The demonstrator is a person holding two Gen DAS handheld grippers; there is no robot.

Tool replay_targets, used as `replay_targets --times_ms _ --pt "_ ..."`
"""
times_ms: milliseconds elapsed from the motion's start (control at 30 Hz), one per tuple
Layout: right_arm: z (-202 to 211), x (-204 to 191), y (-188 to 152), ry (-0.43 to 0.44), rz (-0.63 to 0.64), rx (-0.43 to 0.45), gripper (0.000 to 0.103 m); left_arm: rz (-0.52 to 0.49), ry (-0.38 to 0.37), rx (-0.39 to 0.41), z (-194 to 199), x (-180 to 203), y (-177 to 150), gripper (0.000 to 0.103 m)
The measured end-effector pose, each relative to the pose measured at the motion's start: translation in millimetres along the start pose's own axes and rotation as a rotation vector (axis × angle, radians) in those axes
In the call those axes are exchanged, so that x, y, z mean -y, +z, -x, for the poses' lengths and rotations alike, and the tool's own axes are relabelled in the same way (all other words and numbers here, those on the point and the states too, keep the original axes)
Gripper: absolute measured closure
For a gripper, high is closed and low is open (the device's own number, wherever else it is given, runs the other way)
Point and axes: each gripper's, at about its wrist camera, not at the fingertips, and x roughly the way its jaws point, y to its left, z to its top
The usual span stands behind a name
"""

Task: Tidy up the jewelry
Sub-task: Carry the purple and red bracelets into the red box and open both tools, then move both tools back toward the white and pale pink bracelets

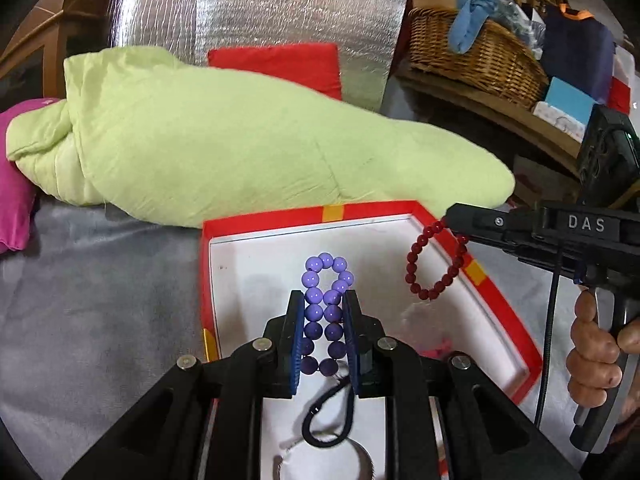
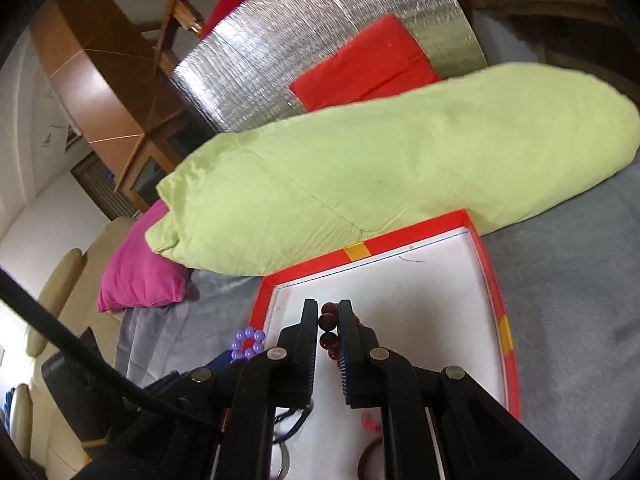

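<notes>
Grey bedspread [image 1: 100,300]: purple bead bracelet [image 1: 324,312] clamped by left gripper [image 1: 322,300], dark-red bead bracelet [image 1: 436,268] by right gripper [image 2: 329,312]; best lowered apart into red-rimmed white tray [image 1: 260,272].

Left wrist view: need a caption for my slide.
Left gripper clamps a purple bead bracelet over the red-rimmed tray; right gripper dangles a dark-red one.

Both fisheye views are evenly and brightly lit; glare is thrown off the silver foil panel [image 1: 256,20]; straight lines are bowed and corners blackened at the rims; slight motion blur is seen on the wicker basket [image 1: 476,56].
</notes>
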Motion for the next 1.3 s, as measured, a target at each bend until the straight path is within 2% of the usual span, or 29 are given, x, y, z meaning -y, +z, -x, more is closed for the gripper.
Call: replay_targets --times_ms 233,300,433,567,767,800,867,933,967,1300 --pt "-31 11 2 -0.001 -0.031 -0.035 0.092 -0.020 0.011 -0.051 -21 6 -5 0.083" --pt "-36 16 1 -0.016 -0.039 -0.045 0.091 -0.012 -0.019 -0.058 -22 9 -6 0.082" --pt "-25 30 2 -0.071 -0.060 -0.026 0.089 -0.044 0.001 -0.057 -16 15 -6 0.067" --pt "0 40 2 -0.090 -0.080 0.005 0.089 -0.002 0.029 -0.047 -2 9 -7 0.060" --pt "33 33 -13 -0.144 -0.047 -0.029 0.089 -0.009 0.113 -0.046 31 10 -18 0.041" --pt "39 30 -15 -0.150 -0.035 -0.024 0.087 -0.011 0.126 -0.044 39 10 -23 0.040" --pt "55 23 -21 -0.150 -0.010 -0.005 0.076 -0.016 0.135 -0.051 49 11 -31 0.040" --pt "74 17 -30 -0.153 0.019 0.018 0.055 -0.024 0.146 -0.056 61 13 -40 0.040" --pt "81 15 -33 -0.155 0.029 0.028 0.051 -0.027 0.149 -0.057 65 14 -44 0.040" --pt "164 24 -92 -0.182 0.038 0.077 0.050 -0.074 0.182 -0.052 122 28 -97 0.040"
